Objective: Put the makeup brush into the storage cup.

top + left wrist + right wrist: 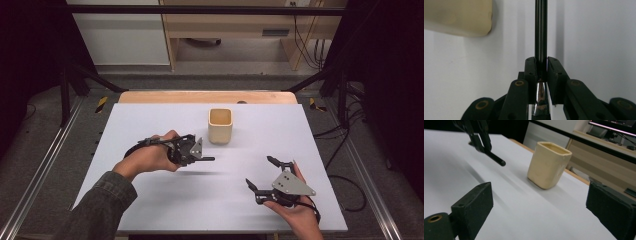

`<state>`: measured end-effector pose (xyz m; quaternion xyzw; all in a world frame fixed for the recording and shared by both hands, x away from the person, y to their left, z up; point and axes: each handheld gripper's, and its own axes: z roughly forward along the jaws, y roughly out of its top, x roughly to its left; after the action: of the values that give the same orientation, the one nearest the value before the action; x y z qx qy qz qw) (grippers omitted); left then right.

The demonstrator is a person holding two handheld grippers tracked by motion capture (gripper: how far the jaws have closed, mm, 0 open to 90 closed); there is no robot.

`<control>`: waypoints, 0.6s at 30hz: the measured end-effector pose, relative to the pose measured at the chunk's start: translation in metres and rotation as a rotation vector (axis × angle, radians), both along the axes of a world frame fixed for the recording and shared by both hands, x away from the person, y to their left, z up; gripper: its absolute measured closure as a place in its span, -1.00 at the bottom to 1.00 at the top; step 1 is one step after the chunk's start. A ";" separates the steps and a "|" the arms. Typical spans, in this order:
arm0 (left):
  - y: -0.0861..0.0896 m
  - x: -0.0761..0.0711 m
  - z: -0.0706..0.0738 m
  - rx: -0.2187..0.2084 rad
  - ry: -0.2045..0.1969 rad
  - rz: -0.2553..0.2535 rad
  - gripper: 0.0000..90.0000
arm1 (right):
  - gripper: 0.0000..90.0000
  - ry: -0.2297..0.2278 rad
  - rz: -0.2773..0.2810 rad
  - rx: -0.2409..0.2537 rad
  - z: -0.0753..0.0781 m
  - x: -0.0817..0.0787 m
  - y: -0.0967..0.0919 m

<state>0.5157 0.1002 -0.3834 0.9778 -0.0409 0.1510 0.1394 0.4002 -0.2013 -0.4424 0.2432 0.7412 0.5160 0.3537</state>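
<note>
Black, slim pen-like rod with a chrome collar (541, 32) sits clamped between the left tongs (201, 158), jaws pressed together on it; in the left gripper view the dark shaft runs straight out ahead from between the pads, the shiny metal section lying back behind them. From the high view the rod sticks out level to the right of the left tongs, above the white sheet-covered counter (150, 200), its tip just short of the cream, square-mouthed plastic cup (220, 125). That cup stands upright near the far middle of the counter, open top showing; rod and cup apart, not touching. In the right gripper view the cup (549, 165) stands ahead between the two black pads, well beyond them, and the rod tip (496, 159) hangs to its left above the surface, held by the left tongs farther off. Right tongs (259, 173), held in the person's right hand at the near right of the counter, stand wide apart with nothing between the jaws, pointing toward the counter's middle. Grey three-cornered plate on top of each gripper. Wooden counter edge (207, 96) shows beyond the white sheet.
</note>
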 end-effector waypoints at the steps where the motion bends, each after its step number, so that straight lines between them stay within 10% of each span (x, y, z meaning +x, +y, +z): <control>1: -0.002 -0.001 0.001 -0.003 -0.002 -0.005 0.74 | -0.81 0.006 -0.017 -0.030 -0.001 0.000 0.004; 18: -0.034 -0.007 0.012 -0.015 -0.001 -0.004 0.74 | -0.79 -0.083 -0.021 -0.276 -0.002 -0.007 0.037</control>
<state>0.5089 0.0659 -0.3709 0.9765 -0.0416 0.1517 0.1471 0.3936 -0.1647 -0.4448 0.1786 0.7873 0.4151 0.4194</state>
